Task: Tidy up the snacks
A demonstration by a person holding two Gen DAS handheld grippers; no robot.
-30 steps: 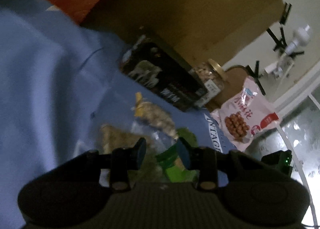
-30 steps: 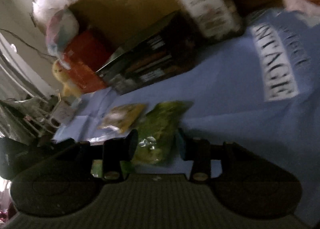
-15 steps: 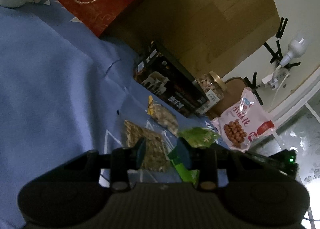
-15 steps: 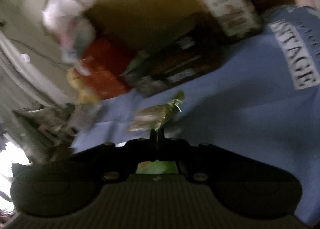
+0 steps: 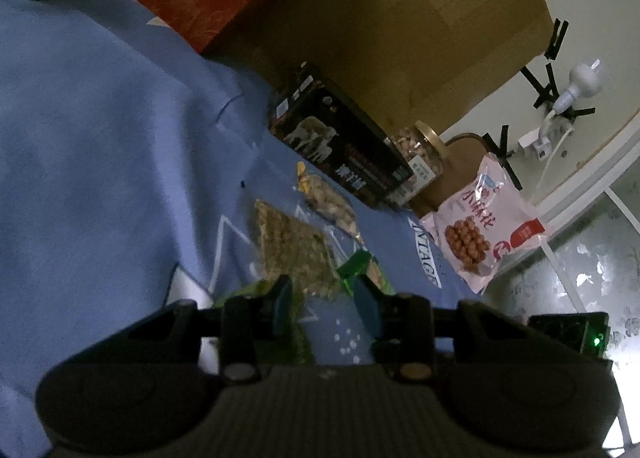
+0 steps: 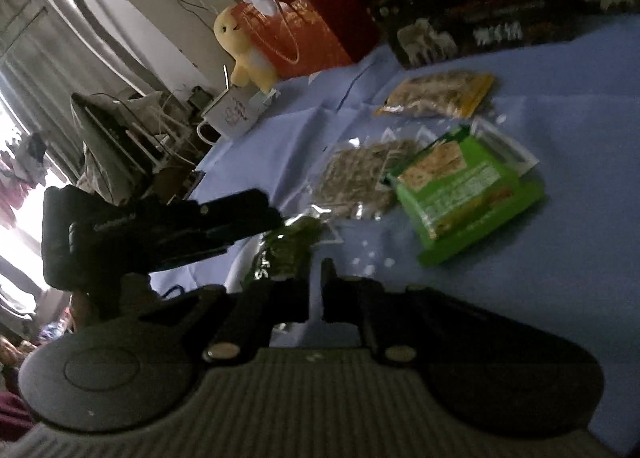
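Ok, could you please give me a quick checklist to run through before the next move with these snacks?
1. Dark green packet released: cannot tell. The right gripper jaws are opening with a narrow gap, and the packet sits right at their tips.
2. Left gripper free: ok, jaws apart, nothing held.
3. Green box resting on the blue cloth, clear of the right gripper: ok.
4. Clear seed packet lying flat beside the green box: ok.
5. Space between the two grippers: not ok, the left one reaches close to the packet.
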